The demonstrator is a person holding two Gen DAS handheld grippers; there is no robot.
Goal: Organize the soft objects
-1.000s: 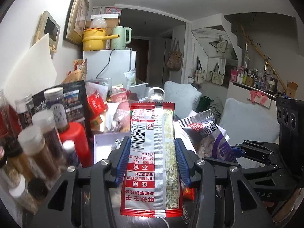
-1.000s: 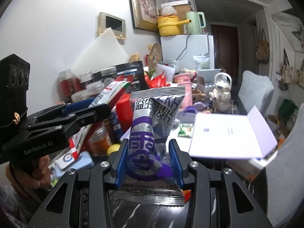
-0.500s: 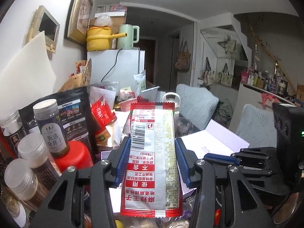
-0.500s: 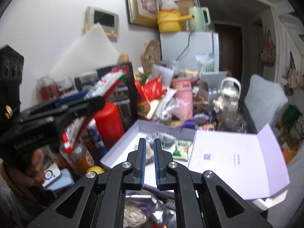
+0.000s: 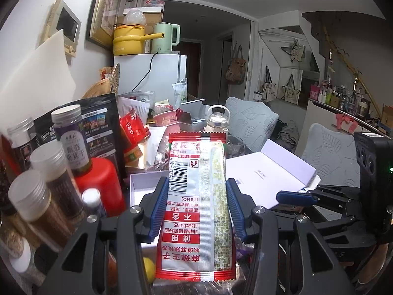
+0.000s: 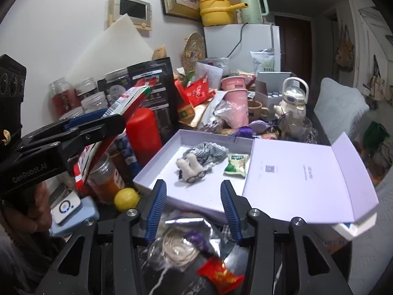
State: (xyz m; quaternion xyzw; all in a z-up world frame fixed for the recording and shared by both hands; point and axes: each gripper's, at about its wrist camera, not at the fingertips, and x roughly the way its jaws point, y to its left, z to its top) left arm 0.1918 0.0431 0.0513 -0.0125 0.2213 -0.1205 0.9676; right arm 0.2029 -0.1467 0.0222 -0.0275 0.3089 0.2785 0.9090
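Left wrist view: the left gripper (image 5: 195, 209) is clamped on a red-and-white snack packet (image 5: 196, 206), one blue pad on each long edge. The packet's long axis runs along the fingers, away from the camera, top seal farthest out; its print reads upside down. Its lower seal overlaps dim clutter that is hard to identify. The right wrist view shows the same packet (image 6: 127, 103) edge-on, tilted up over the jars, left of the open white box (image 6: 169, 154).

The right gripper (image 6: 194, 206) holds nothing; its jaws are opening above the box's near wall. Inside the box lie a plush toy (image 6: 191, 167), a checked cloth (image 6: 208, 152) and a green sachet (image 6: 235, 164). Below the jaws, a crumpled foil bag (image 6: 196, 241), possibly purple-printed, is blurred and partly hidden.
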